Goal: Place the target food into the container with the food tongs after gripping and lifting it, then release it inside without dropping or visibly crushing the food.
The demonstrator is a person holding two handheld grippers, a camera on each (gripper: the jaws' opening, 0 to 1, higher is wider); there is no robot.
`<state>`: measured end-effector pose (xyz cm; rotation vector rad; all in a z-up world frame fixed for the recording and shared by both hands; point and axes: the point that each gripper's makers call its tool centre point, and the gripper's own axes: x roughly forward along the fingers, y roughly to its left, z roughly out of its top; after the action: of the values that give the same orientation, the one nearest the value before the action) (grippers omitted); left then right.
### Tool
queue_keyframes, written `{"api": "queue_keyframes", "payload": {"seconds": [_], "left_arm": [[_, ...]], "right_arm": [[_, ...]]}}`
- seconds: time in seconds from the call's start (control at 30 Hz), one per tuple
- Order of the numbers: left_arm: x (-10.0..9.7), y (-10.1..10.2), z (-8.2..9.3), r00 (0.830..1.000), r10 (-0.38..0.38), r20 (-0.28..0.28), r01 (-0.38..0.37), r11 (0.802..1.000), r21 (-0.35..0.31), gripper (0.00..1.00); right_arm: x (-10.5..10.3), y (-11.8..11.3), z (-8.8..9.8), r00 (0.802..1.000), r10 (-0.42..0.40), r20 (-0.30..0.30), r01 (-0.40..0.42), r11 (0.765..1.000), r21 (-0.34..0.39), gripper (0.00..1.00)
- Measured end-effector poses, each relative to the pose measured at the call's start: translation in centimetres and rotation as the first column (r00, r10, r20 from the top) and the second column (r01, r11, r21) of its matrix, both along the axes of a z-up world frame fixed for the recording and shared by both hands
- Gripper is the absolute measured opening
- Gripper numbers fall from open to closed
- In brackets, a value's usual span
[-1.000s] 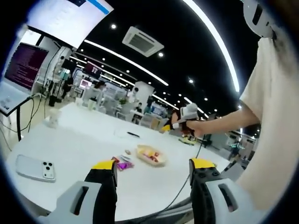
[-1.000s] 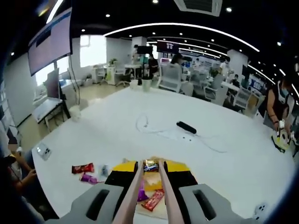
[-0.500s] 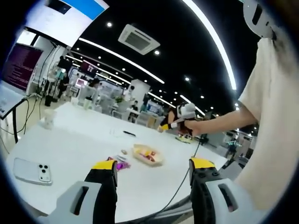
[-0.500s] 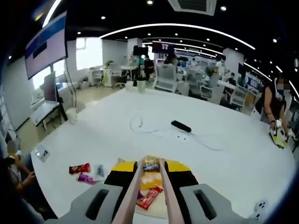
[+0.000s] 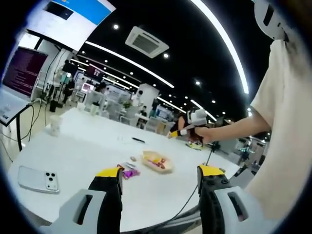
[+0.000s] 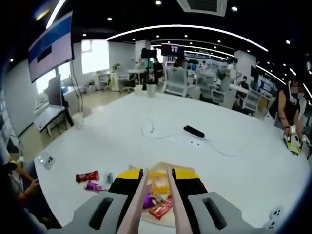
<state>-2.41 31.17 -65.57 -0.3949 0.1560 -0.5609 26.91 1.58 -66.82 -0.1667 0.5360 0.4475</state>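
The right gripper [image 6: 158, 176] is clamped on a pair of slim, pale pink food tongs [image 6: 140, 195], whose two arms run forward between its yellow-tipped jaws. In the right gripper view the tong tips stand narrowly apart with nothing between them, right above a shallow, pale yellow tray-like container [image 6: 157, 222] on the round white table [image 6: 146, 146]. Several wrapped snacks lie inside the container, among them a red wrapped bar [image 6: 161, 208] and a purple wrapped piece [image 6: 148, 203]. I judge that the target food is already released among those pieces, so the placing step looks done or nearly done; what seems left is to draw the tongs clear without disturbing the pile. Which piece was the target I cannot tell.

The red bar lies with its long axis slanted, running from near the tongs' right arm down toward the lower left of the view. Outside the container, to its left on the table, a second red wrapped bar [image 6: 87, 176] lies roughly crosswise to the tongs, a small purple wrapped sweet [image 6: 92, 186] sits just beside it, and a pale small packet [image 6: 108, 177] rests near both. These may be further items to move.

The left gripper [image 5: 159, 170] hangs well back from the work, its jaws wide apart and holding nothing. In the left gripper view the container [image 5: 157, 162] sits on the table beyond it
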Motion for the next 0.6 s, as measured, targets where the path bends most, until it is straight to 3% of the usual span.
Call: {"api": "queue_keyframes", "payload": {"seconds": [0.3, 0.6], "left_arm": [[0.5, 0.3, 0.3, 1.0, -0.007, 0.002, 0.007, 1.0, 0.011, 0.62], [0.2, 0.8, 0.7, 1.0, 0.013, 0.012, -0.013, 1.0, 0.02, 0.62]], "right_arm": [[-0.2, 1.3, -0.9, 1.0, 0.01, -0.014, -0.01, 1.0, 0.024, 0.23], [-0.8, 6.0, -1.3, 0.995, 0.099, -0.024, -0.099, 0.995, 0.024, 0.23]]}}
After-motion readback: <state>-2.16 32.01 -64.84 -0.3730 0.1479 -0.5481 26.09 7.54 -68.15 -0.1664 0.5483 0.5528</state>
